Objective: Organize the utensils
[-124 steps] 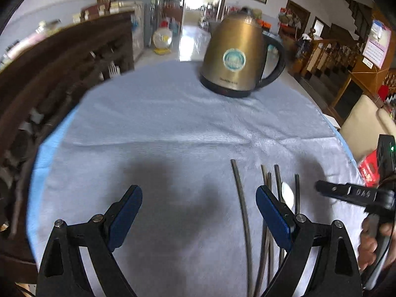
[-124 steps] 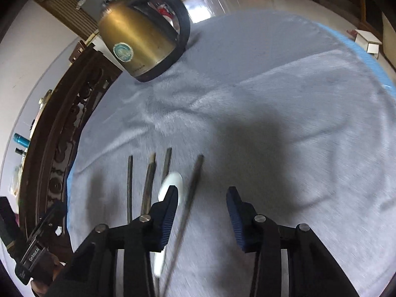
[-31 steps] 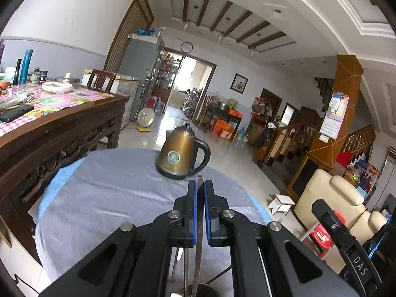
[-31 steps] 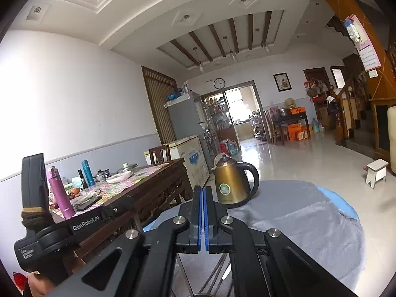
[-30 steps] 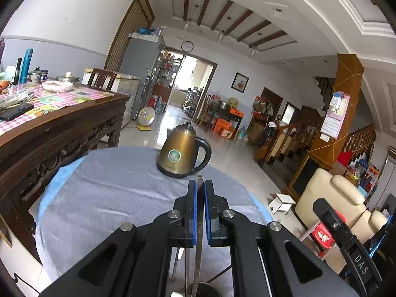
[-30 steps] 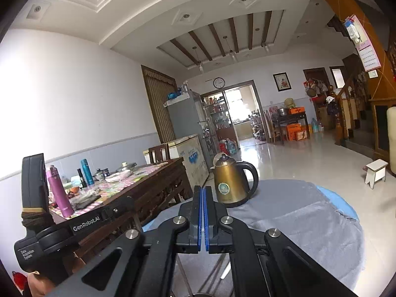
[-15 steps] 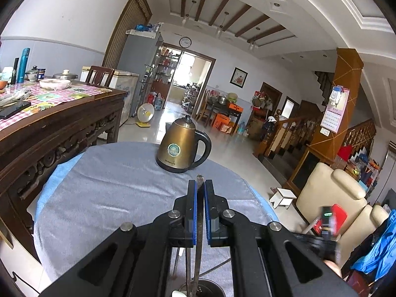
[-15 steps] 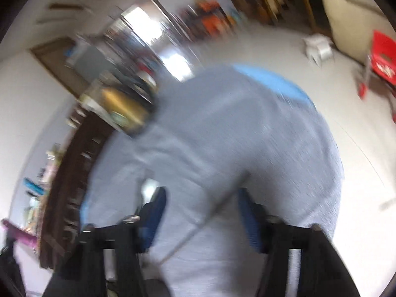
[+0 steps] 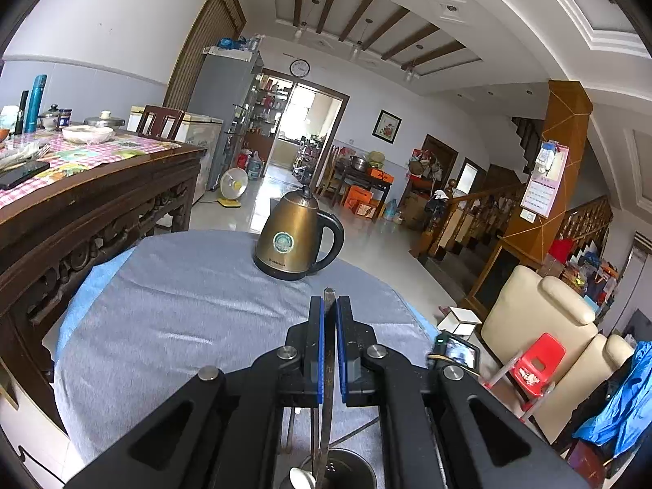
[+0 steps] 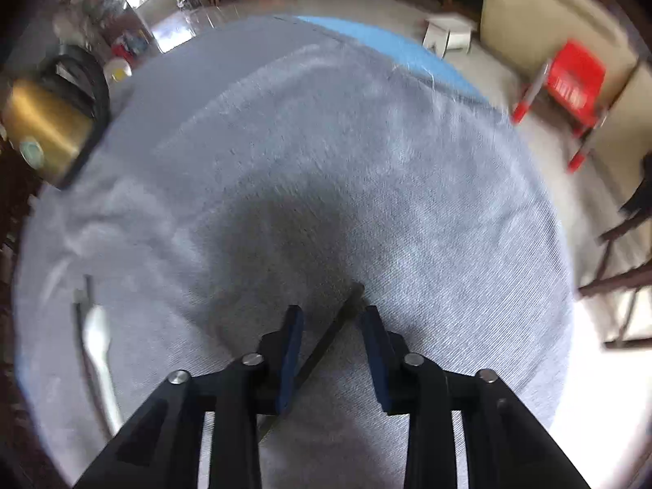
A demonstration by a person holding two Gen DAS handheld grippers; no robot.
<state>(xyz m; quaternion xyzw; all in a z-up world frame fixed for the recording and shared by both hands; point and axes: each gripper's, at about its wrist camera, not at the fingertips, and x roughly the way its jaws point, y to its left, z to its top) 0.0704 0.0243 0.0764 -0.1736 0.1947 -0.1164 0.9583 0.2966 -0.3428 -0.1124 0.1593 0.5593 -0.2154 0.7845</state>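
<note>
Between the blue pads of the left gripper [image 9: 329, 313] a dark chopstick [image 9: 328, 371] is clamped, tip poking out fwd, lower end over a round metal holder [image 9: 350, 470] w/ a spoon [image 9: 300, 479] in it. Right gripper [image 10: 332, 318] is spread wide, low over the grey-cloth worktop [image 10: 366, 142], straddling another chopstick [image 10: 326, 342] lying flat. Left of it: white spoon [image 10: 97, 342], blurred. Far end: brass kettle [image 9: 290, 240].
</note>
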